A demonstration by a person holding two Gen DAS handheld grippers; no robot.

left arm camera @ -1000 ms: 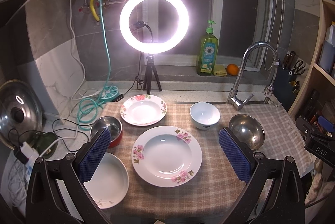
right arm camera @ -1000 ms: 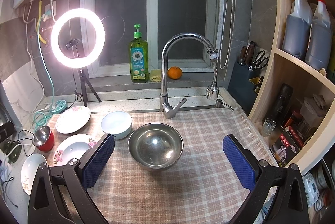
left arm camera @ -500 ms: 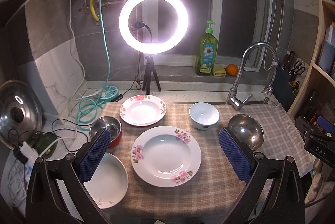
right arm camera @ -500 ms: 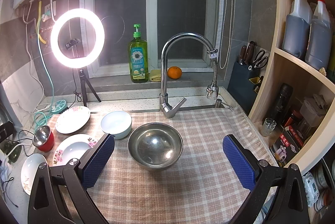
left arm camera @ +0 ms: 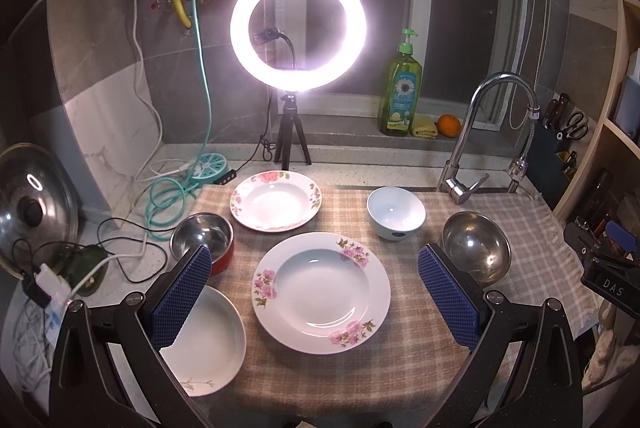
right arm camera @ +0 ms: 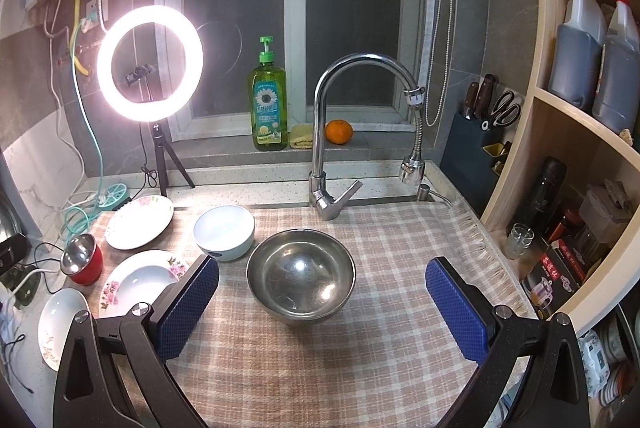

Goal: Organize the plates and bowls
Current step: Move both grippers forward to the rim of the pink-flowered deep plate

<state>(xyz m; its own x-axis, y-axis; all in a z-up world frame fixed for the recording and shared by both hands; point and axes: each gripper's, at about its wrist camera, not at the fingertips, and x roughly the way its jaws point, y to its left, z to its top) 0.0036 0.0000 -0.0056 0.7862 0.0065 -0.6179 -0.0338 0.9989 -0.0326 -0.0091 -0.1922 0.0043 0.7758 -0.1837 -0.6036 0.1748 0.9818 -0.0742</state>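
Observation:
A large flowered plate (left arm camera: 321, 291) lies on the checked cloth (left arm camera: 404, 356) between the fingers of my open left gripper (left arm camera: 314, 264), which hovers above it. Behind it sit a smaller flowered plate (left arm camera: 276, 200) and a white bowl (left arm camera: 396, 212). A steel bowl (left arm camera: 476, 246) stands to the right, a red-sided steel bowl (left arm camera: 202, 238) to the left, and a plain white plate (left arm camera: 206, 342) at the front left. My right gripper (right arm camera: 322, 282) is open above the steel bowl (right arm camera: 301, 276), with the white bowl (right arm camera: 224, 230) and plates (right arm camera: 138, 216) to its left.
A lit ring light on a tripod (left arm camera: 298, 27) stands at the back, with cables and a power strip (left arm camera: 208, 165) on the left counter. A tap (right arm camera: 332, 131) rises behind the cloth. Shelves with bottles (right arm camera: 580, 59) line the right; a pot lid (left arm camera: 32, 211) leans far left.

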